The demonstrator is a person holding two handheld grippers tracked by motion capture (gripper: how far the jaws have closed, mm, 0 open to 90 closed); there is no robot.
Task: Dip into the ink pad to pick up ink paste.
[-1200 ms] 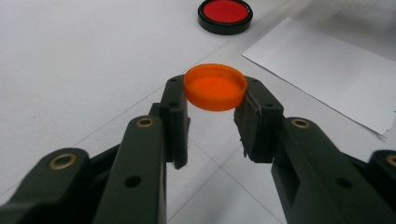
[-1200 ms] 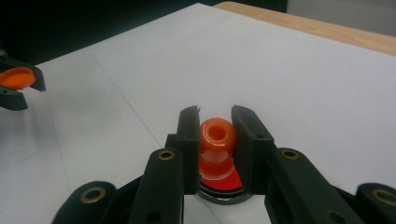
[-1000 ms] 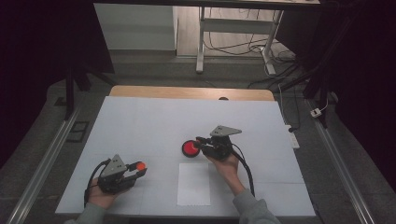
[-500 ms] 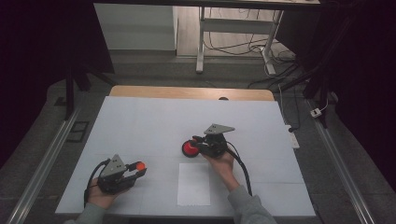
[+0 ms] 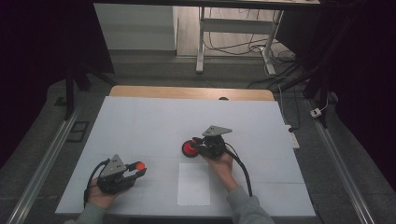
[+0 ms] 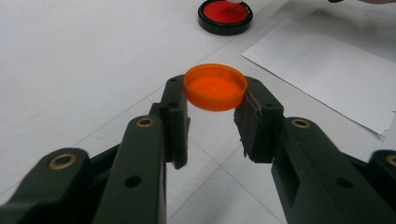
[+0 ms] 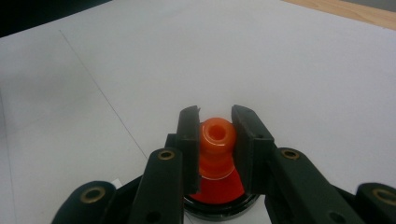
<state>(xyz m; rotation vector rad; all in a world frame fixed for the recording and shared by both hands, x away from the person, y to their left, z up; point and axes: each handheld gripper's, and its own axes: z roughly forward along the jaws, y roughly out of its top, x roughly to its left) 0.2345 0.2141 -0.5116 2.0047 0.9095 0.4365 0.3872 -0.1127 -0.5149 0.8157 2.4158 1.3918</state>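
Note:
My left gripper [image 6: 215, 98] is shut on an orange round cap [image 6: 215, 87], held above the white table at the front left [image 5: 138, 165]. My right gripper [image 7: 216, 122] is shut on an orange stamp handle [image 7: 217, 140] that stands in a round black pad of red ink [image 7: 219, 193]. In the high view the ink pad [image 5: 188, 148] lies near the table's middle, with the right gripper [image 5: 201, 143] at its right side. A white sheet of paper [image 5: 194, 185] lies flat just in front of the ink pad, also seen from the left gripper view as the paper [image 6: 327, 74] beyond the cap.
The white table top [image 5: 149, 121] has a wooden strip [image 5: 191, 92] along its far edge. Metal rails [image 5: 44, 163] run along both sides. A cable [image 5: 240, 165] trails from the right gripper over the person's forearm. A power strip [image 5: 291, 135] lies off the right edge.
The right gripper with the stamp has shifted slightly left and down onto the ink pad. The left gripper with the cap has stayed put.

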